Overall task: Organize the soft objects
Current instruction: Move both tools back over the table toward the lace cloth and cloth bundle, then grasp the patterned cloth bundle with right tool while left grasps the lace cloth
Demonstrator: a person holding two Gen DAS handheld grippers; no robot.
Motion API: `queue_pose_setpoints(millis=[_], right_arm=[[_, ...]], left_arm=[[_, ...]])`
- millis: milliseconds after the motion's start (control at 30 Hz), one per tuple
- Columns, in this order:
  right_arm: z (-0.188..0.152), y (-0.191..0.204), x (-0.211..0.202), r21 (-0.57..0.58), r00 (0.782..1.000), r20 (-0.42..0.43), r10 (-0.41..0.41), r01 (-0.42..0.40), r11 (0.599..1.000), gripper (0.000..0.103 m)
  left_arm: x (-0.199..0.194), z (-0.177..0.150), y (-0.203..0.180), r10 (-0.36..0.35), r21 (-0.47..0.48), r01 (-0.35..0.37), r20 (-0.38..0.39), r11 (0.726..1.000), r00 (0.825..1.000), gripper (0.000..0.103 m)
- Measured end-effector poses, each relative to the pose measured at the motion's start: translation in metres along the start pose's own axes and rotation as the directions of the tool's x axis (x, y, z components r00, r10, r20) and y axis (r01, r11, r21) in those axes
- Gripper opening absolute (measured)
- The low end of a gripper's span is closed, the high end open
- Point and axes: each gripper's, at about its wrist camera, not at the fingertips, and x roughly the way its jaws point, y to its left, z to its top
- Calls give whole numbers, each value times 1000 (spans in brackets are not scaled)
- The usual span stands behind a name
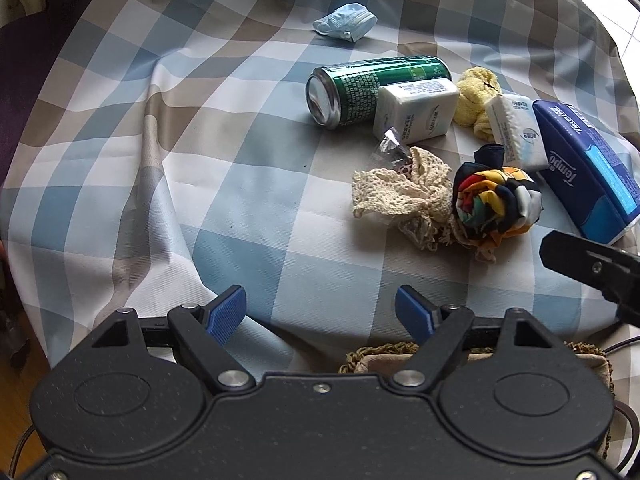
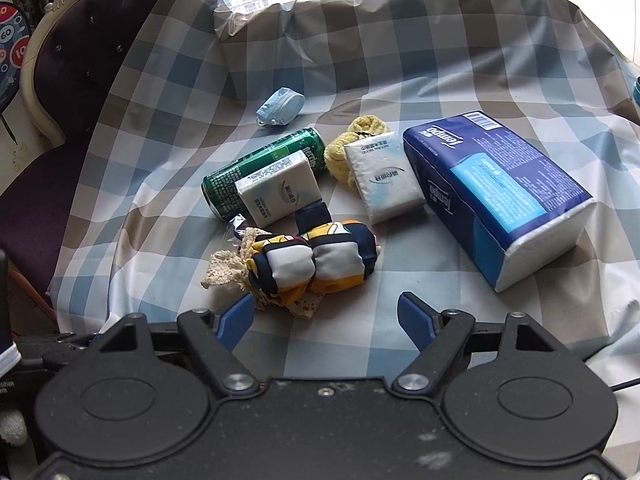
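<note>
On the checked tablecloth lie a rolled multicoloured scarf (image 1: 496, 208) (image 2: 316, 262), a cream lace cloth (image 1: 404, 196) (image 2: 228, 270), a yellow fluffy cloth (image 1: 476, 96) (image 2: 356, 136), a crumpled blue face mask (image 1: 346, 22) (image 2: 280, 106), two small white tissue packs (image 1: 416, 108) (image 1: 516, 136) (image 2: 280, 194) (image 2: 382, 176) and a big blue Tempo tissue pack (image 1: 588, 168) (image 2: 500, 192). My left gripper (image 1: 320, 312) is open and empty, left of the pile. My right gripper (image 2: 328, 318) is open and empty, just short of the scarf.
A green can (image 1: 360, 88) (image 2: 264, 168) lies on its side behind the tissue pack. A woven basket (image 1: 384, 354) sits under my left gripper. A purple chair (image 2: 72, 92) stands at the table's left. The other gripper's body (image 1: 592, 268) shows at right.
</note>
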Motion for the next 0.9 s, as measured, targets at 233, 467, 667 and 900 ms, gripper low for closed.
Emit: queue_pose_setpoints(millis=[233,467,667,900], right_arm=[[12,5,29,-16,1000,-1,-1,1,1000,89],[23,1,59,-7,1000,-12,1,-1,1000,92],[28,4,74,-17,1000,-1,18,-18,1000,92],[37,3,87,-3,997,19,76,-76,997,90]], left_arm=[[3,0,6,-7,-12,7,-9,1000,1000,78],[3,1,7,-18,-11,17,-11,1000,1000,78],[3,0,6,-13,-4,13,-13,1000,1000,78],[4,-2,4,-18,3,18,-20,1000,1000,78]])
